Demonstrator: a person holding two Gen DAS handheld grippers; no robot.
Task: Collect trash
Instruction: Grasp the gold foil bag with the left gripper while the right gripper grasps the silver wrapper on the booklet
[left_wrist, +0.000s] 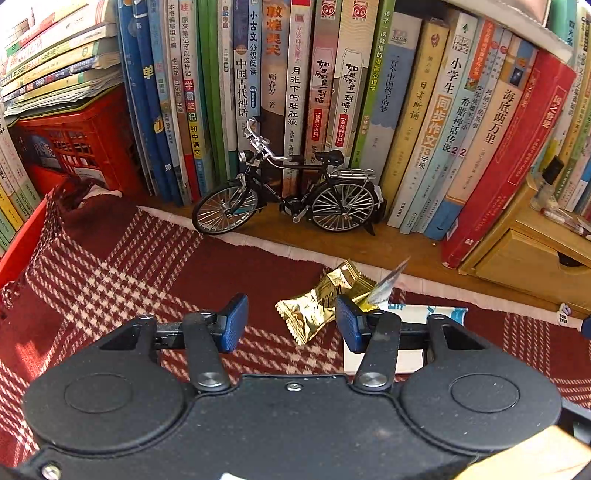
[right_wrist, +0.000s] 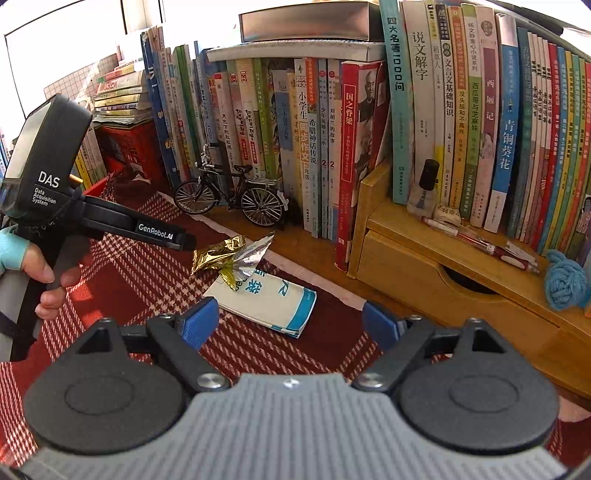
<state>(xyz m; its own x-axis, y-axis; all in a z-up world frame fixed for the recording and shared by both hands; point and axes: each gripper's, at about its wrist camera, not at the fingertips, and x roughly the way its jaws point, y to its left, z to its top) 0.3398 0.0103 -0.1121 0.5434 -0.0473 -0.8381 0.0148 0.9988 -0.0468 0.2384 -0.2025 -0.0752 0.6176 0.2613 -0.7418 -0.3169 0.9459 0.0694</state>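
Two fisheye views look down over a wooden worktop (left_wrist: 388, 247) partly covered by a red-and-white checked cloth (left_wrist: 122, 273), with a long row of upright books (left_wrist: 295, 92) at the back.

In the left wrist view, the left gripper (left_wrist: 291, 321) hangs just above the cloth with its blue-padded fingers (left_wrist: 236, 321) apart. A crumpled gold wrapper (left_wrist: 317, 306) lies on the cloth between them, nearer the right-hand pad, which overlaps its edge — whether pad and foil touch is unclear. A silvery torn flap (left_wrist: 388, 284) sticks up behind it. The wrapper's far end rests on a white-and-teal packet (left_wrist: 417, 314), mostly hidden behind the gripper body. Behind stand a black model bicycle (left_wrist: 288, 184) and, at left, a red crate (left_wrist: 74, 147) under stacked books, both cut by the curved edge.

In the right wrist view, the right gripper (right_wrist: 291, 325) has its fingers (right_wrist: 199, 325) spread wide with nothing between them, only cloth below. The packet (right_wrist: 269, 299) lies flat ahead, its print partly covered by the gold wrapper (right_wrist: 221, 254). The left gripper's (right_wrist: 186, 242) black body reaches in from the left toward the wrapper; its fingers are hidden from here. A hand (right_wrist: 44, 273) grips its handle, half out of frame. A wooden drawer unit (right_wrist: 443, 273) at right carries a small glass bottle (right_wrist: 424, 188), a red pen (right_wrist: 480, 243) and a blue yarn ball (right_wrist: 567, 280), the last clipped by the picture's rim.
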